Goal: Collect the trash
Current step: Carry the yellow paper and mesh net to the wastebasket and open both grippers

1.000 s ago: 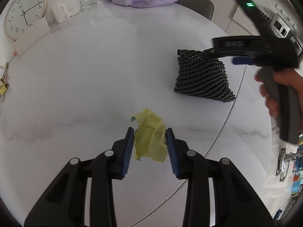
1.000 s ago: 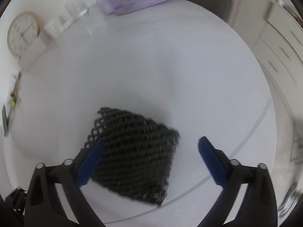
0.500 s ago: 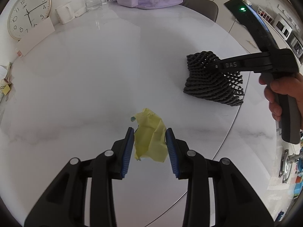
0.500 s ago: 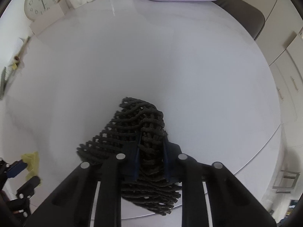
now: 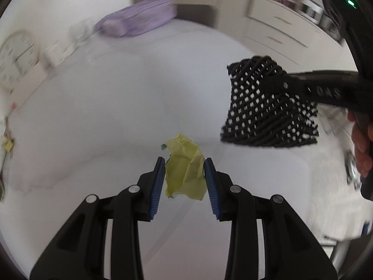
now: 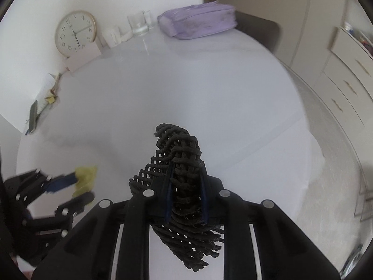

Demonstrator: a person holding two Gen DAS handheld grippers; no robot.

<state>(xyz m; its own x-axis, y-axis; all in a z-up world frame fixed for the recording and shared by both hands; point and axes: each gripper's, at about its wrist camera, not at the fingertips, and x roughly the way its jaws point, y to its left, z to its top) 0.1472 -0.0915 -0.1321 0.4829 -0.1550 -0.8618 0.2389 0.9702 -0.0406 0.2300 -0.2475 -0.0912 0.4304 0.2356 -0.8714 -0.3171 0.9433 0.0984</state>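
Observation:
My left gripper (image 5: 184, 163) is shut on a crumpled yellow paper (image 5: 185, 175) and holds it above the white round table (image 5: 105, 107). My right gripper (image 6: 186, 170) is shut on a black foam net sleeve (image 6: 184, 163) that hangs lifted off the table. In the left wrist view the net (image 5: 263, 107) hangs to the right, above the table edge. In the right wrist view the left gripper (image 6: 70, 186) with the yellow paper (image 6: 85, 179) is at the lower left.
At the table's far side are a purple pouch (image 6: 198, 21), a glass (image 6: 138, 24), a white cup (image 6: 112, 37) and a round clock (image 6: 75, 32). Small papers and clips (image 6: 50, 93) lie at the left edge. Drawers (image 6: 349, 74) stand to the right.
My right gripper closed on the black net and lifted it off the table. My left gripper has risen with the yellow paper still held.

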